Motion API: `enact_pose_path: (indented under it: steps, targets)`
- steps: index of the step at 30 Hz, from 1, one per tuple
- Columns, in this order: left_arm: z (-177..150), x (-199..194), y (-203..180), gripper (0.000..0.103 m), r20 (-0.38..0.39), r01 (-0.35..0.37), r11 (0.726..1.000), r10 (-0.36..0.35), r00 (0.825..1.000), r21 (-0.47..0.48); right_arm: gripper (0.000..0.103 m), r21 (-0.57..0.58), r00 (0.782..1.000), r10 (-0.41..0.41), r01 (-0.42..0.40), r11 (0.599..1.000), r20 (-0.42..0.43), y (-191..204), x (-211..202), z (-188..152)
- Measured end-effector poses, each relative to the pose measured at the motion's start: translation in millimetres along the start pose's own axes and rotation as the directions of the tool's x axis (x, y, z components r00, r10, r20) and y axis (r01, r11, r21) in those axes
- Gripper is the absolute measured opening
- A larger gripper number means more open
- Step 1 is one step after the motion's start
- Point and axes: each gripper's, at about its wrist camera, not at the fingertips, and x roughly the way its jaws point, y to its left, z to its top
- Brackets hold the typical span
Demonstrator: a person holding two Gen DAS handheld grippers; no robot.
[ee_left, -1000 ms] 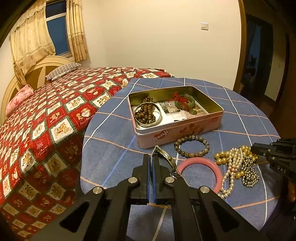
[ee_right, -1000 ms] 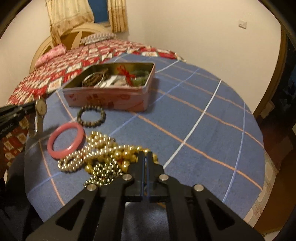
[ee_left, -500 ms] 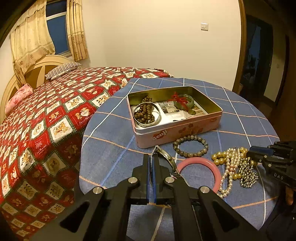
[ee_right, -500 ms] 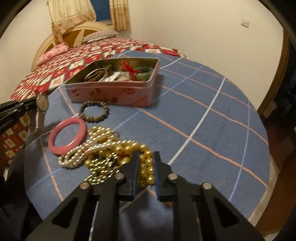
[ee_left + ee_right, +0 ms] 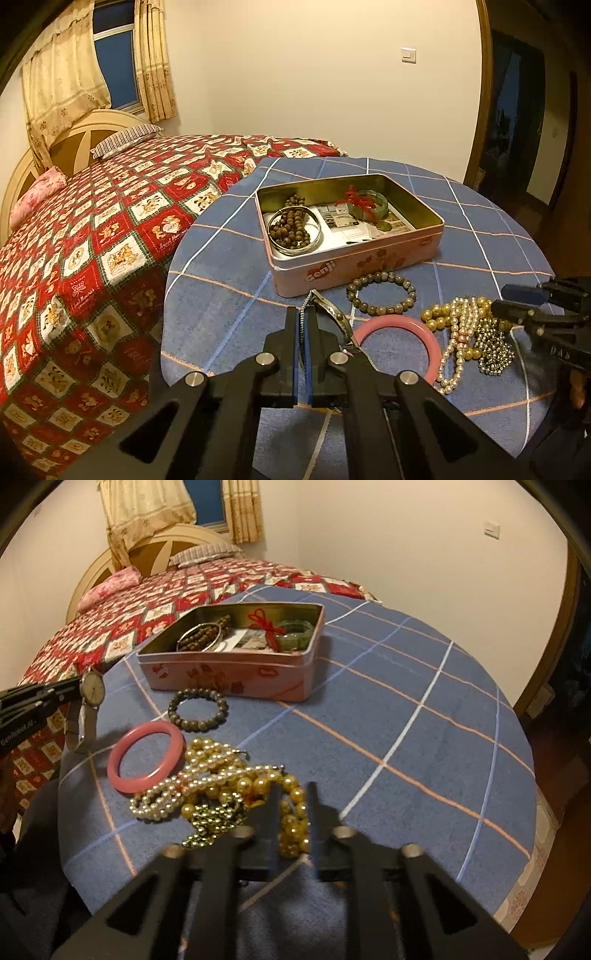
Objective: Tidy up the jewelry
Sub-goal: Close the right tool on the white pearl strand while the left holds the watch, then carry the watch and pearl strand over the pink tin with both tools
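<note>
On the blue checked table (image 5: 406, 701), left jaws clenched on a wristwatch (image 5: 92, 690), right jaws opening over gold beads (image 5: 291, 827)

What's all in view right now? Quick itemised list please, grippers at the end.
tin: one, pink, open, centre of table
brown bead strand: one, in tin, with a silver bangle
green bangle: one, red cord, in tin
grey bead bracelet: one, on cloth before tin
pink bangle: one, on cloth
necklace pile: pearl, gold, tangled beside pink bangle
watch: one, silver, pinched by left gripper
table: one, blue checked cloth
bed: one, red quilt
left gripper: shut on watch
right gripper: opening over gold beads
</note>
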Motion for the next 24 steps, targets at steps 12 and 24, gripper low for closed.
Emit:
enact_pose_path:
  steps: [12,24]
  targets:
    - [-4,7,-1,0.001,-0.024,0.009,1.0,-0.009,1.0,0.0,0.043,-0.07,0.994,0.095,-0.098,0.993,-0.047,35,21,27]
    - [-2,5,2,0.001,-0.013,0.014,1.0,-0.014,1.0,-0.009,0.009,-0.08,0.994,0.105,-0.104,0.991,0.003,37,17,26]
